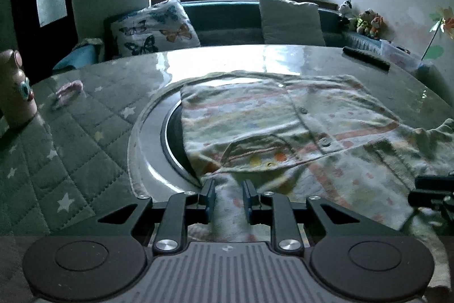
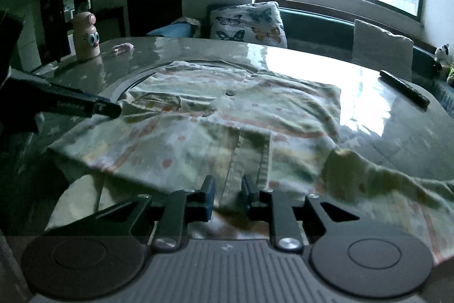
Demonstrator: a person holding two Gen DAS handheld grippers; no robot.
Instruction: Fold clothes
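A small pale garment (image 1: 272,127) with coloured dots, stripes and buttons lies spread on the table over its round inset. It also shows in the right wrist view (image 2: 221,121). My left gripper (image 1: 228,196) is partly closed, with a bunch of the garment's near edge between its fingers. My right gripper (image 2: 228,196) is also partly closed, with a fold of the fabric by a ribbed cuff (image 2: 252,158) between its fingers. The left gripper's body shows at the left of the right wrist view (image 2: 71,105).
The table (image 1: 93,132) has a quilted star cover under clear plastic and a round metal inset (image 1: 153,149). A pink bottle with eyes (image 2: 85,37) and a pink hair tie (image 1: 68,93) stand at the left. A dark remote (image 2: 404,87) lies far right. A sofa with cushions is behind.
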